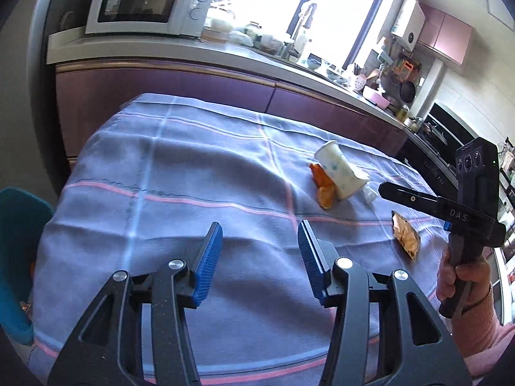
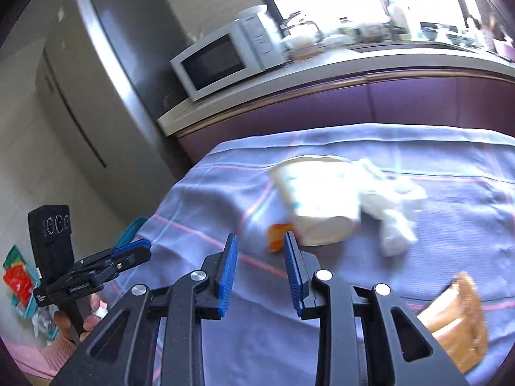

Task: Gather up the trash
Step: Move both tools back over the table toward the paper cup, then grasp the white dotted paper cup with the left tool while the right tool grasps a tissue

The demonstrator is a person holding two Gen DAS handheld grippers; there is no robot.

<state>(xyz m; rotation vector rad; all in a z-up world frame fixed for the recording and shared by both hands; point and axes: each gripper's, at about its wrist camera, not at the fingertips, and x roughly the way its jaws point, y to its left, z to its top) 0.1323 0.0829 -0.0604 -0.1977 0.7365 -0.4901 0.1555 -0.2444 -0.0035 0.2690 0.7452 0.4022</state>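
A white paper cup (image 1: 338, 170) lies on its side on the blue checked tablecloth (image 1: 180, 173), with an orange wrapper (image 1: 323, 188) against it and a crumpled white tissue (image 1: 368, 194) at its mouth. A gold-brown wrapper (image 1: 406, 239) lies nearer the right edge. My left gripper (image 1: 260, 241) is open and empty over bare cloth. My right gripper (image 2: 260, 254) is open and empty, just short of the cup (image 2: 318, 199), orange wrapper (image 2: 278, 236) and tissue (image 2: 392, 212); it also shows at the right of the left wrist view (image 1: 386, 189). The gold wrapper (image 2: 457, 318) is at its lower right.
A teal bin (image 1: 19, 257) stands at the table's left edge, with trash showing inside in the right wrist view (image 2: 19, 283). Purple cabinets (image 1: 193, 96) and a counter with a microwave (image 1: 145, 3) run behind the table. A grey fridge (image 2: 106, 74) stands at the left.
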